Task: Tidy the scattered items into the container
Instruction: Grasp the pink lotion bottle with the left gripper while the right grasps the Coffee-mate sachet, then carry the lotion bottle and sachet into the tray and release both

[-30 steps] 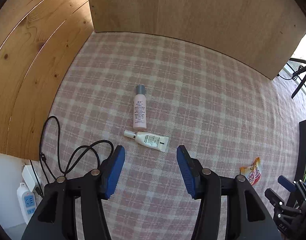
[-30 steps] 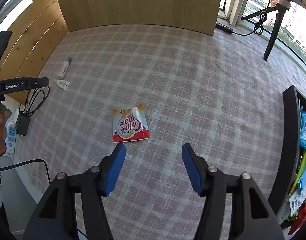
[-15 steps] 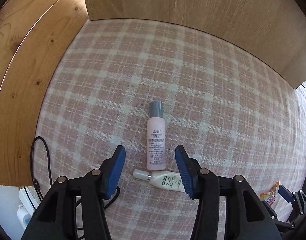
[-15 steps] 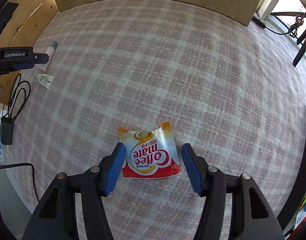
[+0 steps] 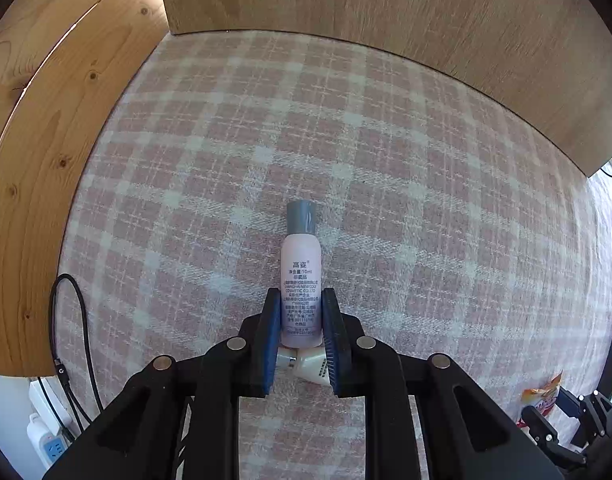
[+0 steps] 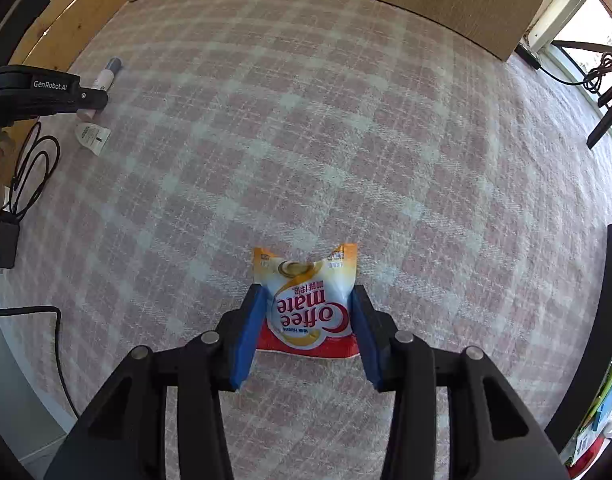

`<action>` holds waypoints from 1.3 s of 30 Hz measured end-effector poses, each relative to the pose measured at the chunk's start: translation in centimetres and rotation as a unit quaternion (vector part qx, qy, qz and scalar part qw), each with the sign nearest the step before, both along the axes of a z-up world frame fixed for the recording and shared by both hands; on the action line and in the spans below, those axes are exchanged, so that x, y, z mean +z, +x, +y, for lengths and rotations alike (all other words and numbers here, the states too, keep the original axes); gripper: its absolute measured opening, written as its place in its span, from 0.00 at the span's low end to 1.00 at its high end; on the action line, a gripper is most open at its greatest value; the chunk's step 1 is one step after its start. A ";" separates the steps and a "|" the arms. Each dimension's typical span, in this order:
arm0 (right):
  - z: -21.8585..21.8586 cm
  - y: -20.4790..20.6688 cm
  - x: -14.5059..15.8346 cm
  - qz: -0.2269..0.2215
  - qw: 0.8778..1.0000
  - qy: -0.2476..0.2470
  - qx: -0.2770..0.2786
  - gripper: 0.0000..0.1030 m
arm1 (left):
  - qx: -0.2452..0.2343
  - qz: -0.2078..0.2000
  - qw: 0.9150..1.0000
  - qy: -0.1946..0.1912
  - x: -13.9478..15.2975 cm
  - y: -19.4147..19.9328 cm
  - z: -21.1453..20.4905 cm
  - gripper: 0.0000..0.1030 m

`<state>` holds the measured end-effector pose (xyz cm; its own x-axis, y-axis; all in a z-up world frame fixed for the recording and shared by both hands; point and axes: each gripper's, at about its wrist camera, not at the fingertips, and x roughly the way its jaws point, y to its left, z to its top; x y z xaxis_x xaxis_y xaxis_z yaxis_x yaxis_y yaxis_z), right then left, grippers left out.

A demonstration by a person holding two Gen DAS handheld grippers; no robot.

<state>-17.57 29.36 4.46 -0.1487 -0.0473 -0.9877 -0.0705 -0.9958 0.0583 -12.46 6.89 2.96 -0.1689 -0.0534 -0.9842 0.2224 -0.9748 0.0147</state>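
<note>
Pink plaid counter (image 5: 386, 152), wood panels behind. Left claw (image 5: 301, 320) closing on pink bottle (image 5: 300, 272), white tube (image 5: 312, 366) touching at 6 o'clock. Right claw (image 6: 306, 316) closing, pads touching Coffee-mate sachet (image 6: 308, 304). Advice: squeeze firmly, lift straight; container edge (image 6: 610, 320) at 3 o'clock.

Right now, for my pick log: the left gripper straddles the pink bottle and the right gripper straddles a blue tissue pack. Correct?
Not quite. The right gripper straddles a Coffee mate sachet, as the right wrist view shows. The left gripper does straddle the pink bottle.
</note>
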 end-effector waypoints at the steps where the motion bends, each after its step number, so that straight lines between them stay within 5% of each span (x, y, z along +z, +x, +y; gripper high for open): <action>1: 0.4 0.9 -0.1 0.002 1.000 -0.002 -0.003 0.37 | 0.001 0.001 1.000 0.000 0.1 0.2 0.1 0.18; 8: 5.1 2.8 0.6 0.017 0.999 -0.029 -0.039 0.15 | -0.008 0.019 1.000 -0.010 1.5 1.6 1.5 0.18; 20: 9.0 7.9 4.5 0.064 0.992 -0.046 -0.094 0.08 | -0.053 0.053 0.997 0.007 5.2 5.4 7.1 0.18; 31: 20.3 16.9 8.3 0.099 0.977 -0.028 -0.185 0.08 | -0.153 0.082 0.984 0.031 9.0 7.5 20.1 0.18; 35: 21.2 12.8 10.3 0.115 0.972 -0.019 -0.205 0.08 | -0.182 0.090 0.978 0.038 10.3 5.5 25.2 0.18; 39: 27.4 14.4 11.3 0.131 0.968 -0.021 -0.215 0.08 | -0.196 0.094 0.975 0.056 10.8 3.8 32.6 0.18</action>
